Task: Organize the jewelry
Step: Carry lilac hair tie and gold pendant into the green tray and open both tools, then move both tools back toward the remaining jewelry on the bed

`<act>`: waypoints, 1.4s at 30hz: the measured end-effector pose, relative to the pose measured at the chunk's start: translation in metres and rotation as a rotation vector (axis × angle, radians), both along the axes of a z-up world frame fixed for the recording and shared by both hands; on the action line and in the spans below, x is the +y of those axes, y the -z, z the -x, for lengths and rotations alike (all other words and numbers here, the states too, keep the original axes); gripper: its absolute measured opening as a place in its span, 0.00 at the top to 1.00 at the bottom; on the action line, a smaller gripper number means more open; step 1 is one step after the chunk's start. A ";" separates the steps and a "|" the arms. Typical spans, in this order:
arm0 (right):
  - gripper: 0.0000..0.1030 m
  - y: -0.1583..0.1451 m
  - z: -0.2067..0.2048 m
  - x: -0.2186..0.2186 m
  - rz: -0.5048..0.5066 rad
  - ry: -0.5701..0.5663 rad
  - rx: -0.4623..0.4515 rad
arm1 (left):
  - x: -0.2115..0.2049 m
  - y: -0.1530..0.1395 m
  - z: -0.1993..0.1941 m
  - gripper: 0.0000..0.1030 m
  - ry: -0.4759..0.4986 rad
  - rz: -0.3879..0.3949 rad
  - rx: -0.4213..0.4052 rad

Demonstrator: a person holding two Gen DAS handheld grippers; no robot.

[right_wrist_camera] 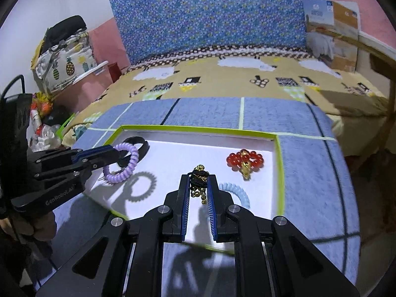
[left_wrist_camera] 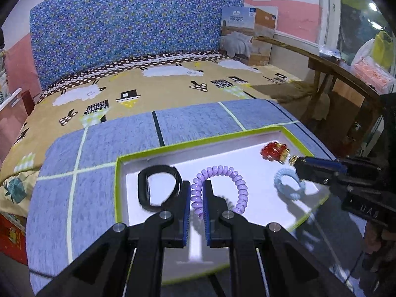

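Bright overhead light glares off the white tray (right_wrist_camera: 247, 146), casting dark shadows; slight motion blur, fisheye-darkened, bent edges.

The light blue coil ring (right_wrist_camera: 236, 193) is half hidden behind the right hand-held gripper (right_wrist_camera: 199, 185). The red bead bracelet (right_wrist_camera: 245, 162) is motion-blurred. Lower frame edges cut the tray (left_wrist_camera: 158, 148).
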State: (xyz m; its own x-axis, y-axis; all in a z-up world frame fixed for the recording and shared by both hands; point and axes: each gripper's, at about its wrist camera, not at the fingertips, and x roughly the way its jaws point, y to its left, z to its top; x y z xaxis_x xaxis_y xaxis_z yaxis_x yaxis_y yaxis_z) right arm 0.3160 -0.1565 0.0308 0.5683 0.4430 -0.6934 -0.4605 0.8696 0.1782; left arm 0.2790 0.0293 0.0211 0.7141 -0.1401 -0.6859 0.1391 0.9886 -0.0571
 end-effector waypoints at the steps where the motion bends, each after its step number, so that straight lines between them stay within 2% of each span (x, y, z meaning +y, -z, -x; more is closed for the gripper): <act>1: 0.86 0.003 -0.005 0.002 -0.002 -0.003 0.009 | -0.001 0.001 -0.005 0.90 0.001 -0.005 0.003; 13: 0.86 0.023 -0.050 0.014 0.016 0.012 0.082 | -0.010 0.022 -0.053 0.90 0.003 -0.034 0.077; 22: 0.86 0.036 -0.061 0.019 0.057 0.027 0.127 | -0.018 0.029 -0.063 0.90 0.019 -0.058 0.145; 29: 0.82 0.035 -0.059 0.019 0.081 0.027 0.118 | -0.021 0.033 -0.062 0.89 0.011 -0.070 0.172; 35: 0.82 0.027 -0.047 0.015 0.070 0.025 0.089 | -0.014 0.029 -0.052 0.89 -0.004 -0.026 0.145; 42: 0.81 0.008 -0.012 0.002 0.038 0.027 0.032 | -0.005 0.012 -0.015 0.89 -0.001 0.030 0.070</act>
